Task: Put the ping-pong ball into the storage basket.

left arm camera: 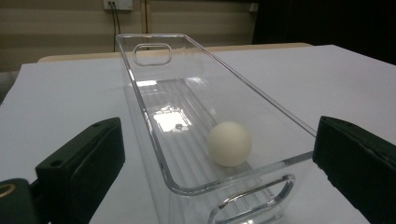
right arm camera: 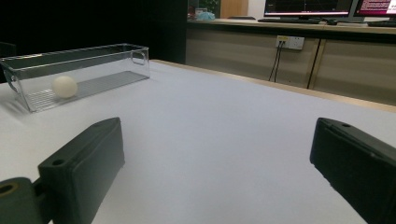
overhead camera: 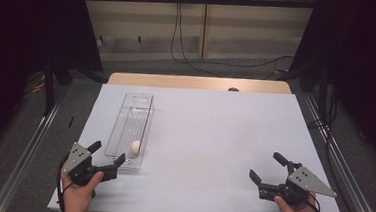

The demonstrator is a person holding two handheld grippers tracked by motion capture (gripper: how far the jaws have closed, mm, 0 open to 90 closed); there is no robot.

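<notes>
Now your left tongs (overhead camera: 107,152) sit open at the desk's (overhead camera: 214,138) near-left edge, jaws spread on either side of the near end of the clear bin (overhead camera: 136,113), holding nothing. Inside the bin, the white ball (overhead camera: 136,146) rests on the ribbed floor close to that near end. Well apart on the right, your right tongs (overhead camera: 268,167) gape open too, empty, over bare desk.

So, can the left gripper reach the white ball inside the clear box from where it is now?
Probably yes. The left gripper is open at the near end of the clear box, the box has no lid, and the white ball lies close to that end. It must come in over the near wall.
</notes>
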